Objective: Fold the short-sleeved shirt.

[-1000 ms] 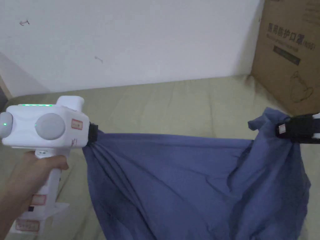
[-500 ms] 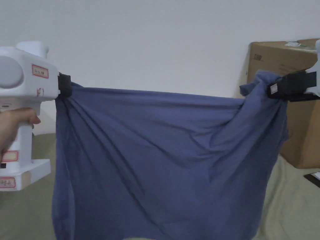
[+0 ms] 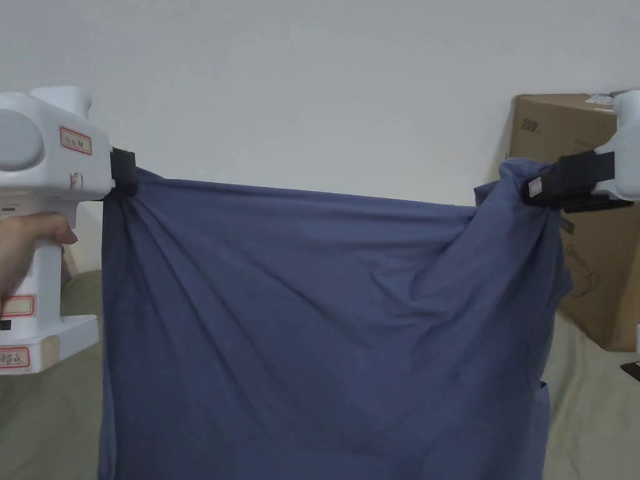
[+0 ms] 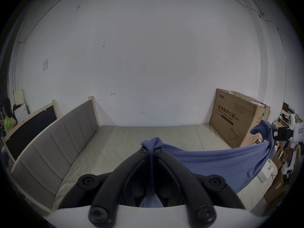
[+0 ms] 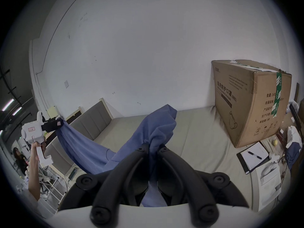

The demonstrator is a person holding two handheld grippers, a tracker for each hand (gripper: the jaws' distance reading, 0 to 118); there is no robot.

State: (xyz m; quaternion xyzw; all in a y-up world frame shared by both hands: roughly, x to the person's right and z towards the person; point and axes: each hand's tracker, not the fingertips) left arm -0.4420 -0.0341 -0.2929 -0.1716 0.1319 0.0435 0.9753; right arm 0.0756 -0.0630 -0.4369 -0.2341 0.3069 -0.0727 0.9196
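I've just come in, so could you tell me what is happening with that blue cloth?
A person is holding a blue shirt up in the air, spread between two handheld tools. The left gripper is shut on one top corner and the right gripper on the other. The shirt hangs in front of the bed; no fold has been made yet.

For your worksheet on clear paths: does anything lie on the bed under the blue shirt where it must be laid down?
Nothing visible: the mattress below the blue shirt looks bare; the cardboard box stands off to the right.
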